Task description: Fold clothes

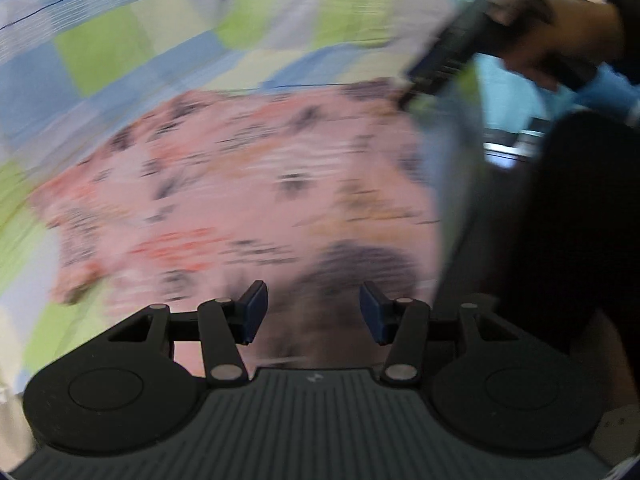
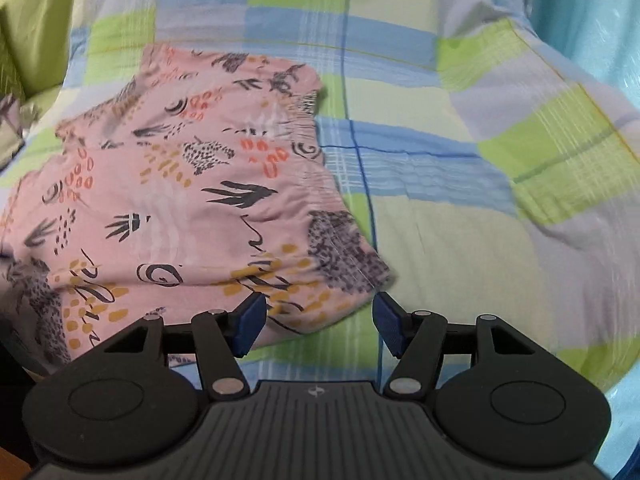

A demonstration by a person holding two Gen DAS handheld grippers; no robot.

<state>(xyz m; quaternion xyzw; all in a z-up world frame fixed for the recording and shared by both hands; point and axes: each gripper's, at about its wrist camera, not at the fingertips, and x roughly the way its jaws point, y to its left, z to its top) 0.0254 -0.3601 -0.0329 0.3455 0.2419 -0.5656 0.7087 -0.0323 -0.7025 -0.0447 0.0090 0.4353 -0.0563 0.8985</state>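
Note:
A pink garment (image 2: 192, 200) printed with black, orange and mustard marks lies folded on a checked bedspread (image 2: 460, 160). My right gripper (image 2: 318, 326) is open just above the garment's near right corner, nothing between its fingers. In the left wrist view the same pink garment (image 1: 248, 200) is motion-blurred. My left gripper (image 1: 313, 312) is open over its near edge and holds nothing. The other gripper (image 1: 448, 56) shows at the upper right of that view, held by a person's hand (image 1: 560, 36).
The bedspread (image 1: 120, 48) is checked in green, blue and pale grey. A green pillow (image 2: 32, 28) lies at the far left. A light blue surface (image 2: 600, 20) runs along the bed's right side. A dark shape (image 1: 568, 220) fills the right of the left wrist view.

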